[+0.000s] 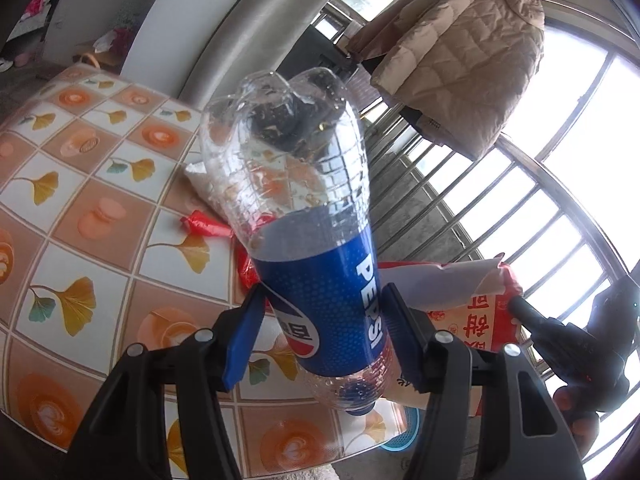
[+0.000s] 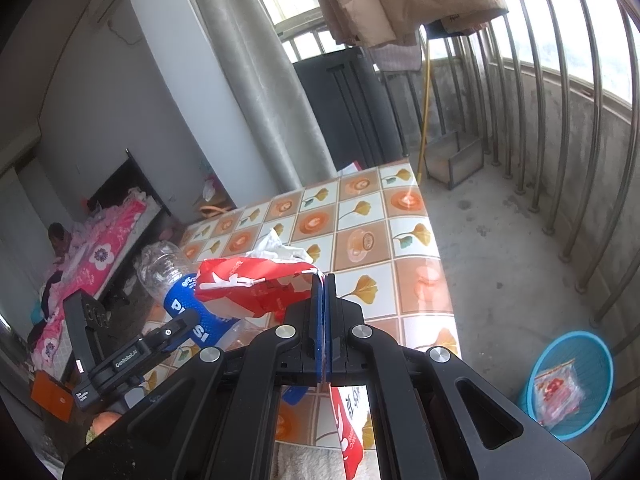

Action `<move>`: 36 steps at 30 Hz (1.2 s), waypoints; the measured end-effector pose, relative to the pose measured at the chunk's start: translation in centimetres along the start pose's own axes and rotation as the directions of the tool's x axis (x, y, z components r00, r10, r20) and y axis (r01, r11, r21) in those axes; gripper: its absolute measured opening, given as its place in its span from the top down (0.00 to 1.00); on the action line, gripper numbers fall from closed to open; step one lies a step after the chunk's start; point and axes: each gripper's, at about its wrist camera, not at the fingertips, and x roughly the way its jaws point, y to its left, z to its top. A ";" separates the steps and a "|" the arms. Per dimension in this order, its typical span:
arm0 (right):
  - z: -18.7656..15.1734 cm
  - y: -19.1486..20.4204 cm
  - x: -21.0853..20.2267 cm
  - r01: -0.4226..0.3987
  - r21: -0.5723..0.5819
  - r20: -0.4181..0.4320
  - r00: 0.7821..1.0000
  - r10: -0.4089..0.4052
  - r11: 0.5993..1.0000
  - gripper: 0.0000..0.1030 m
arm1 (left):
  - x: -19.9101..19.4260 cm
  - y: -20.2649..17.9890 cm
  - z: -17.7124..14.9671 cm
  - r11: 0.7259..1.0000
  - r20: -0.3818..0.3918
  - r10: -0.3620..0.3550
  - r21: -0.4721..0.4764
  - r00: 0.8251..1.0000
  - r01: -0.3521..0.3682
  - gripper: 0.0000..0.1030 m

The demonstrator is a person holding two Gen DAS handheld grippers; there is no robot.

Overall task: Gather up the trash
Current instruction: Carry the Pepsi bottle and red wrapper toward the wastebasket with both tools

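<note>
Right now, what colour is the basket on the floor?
Light blue, the mesh basket with a clear wrapper inside; it shows best in the right wrist view.

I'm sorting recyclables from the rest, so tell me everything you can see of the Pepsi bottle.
The Pepsi bottle is clear, thin plastic with a blue wrap label bearing white PEPSI lettering and the round logo. It looks empty, and its body seems dented near the base. The left claw is shut on the labelled middle, holding it tilted above the table, base away from the camera, blue-capped neck toward it. In the right wrist view it shows partly behind the red wrapper held by the right claw.
</note>
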 end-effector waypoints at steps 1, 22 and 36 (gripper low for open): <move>0.0 -0.1 -0.2 -0.002 0.002 0.003 1.000 0.002 1.000 1.00 | -0.2 -0.2 0.1 1.000 0.003 -0.002 0.005 1.000 0.002 0.44; -1.9 -4.7 -7.6 0.092 0.086 0.114 0.988 -0.101 0.992 1.00 | -2.2 -7.8 -1.6 0.984 -0.006 -0.087 0.153 0.996 0.087 0.45; -8.2 -18.2 -15.1 0.327 0.451 0.126 0.898 -0.421 0.831 1.00 | 8.5 -20.8 -7.6 0.909 -0.292 -0.200 0.301 0.935 0.289 0.45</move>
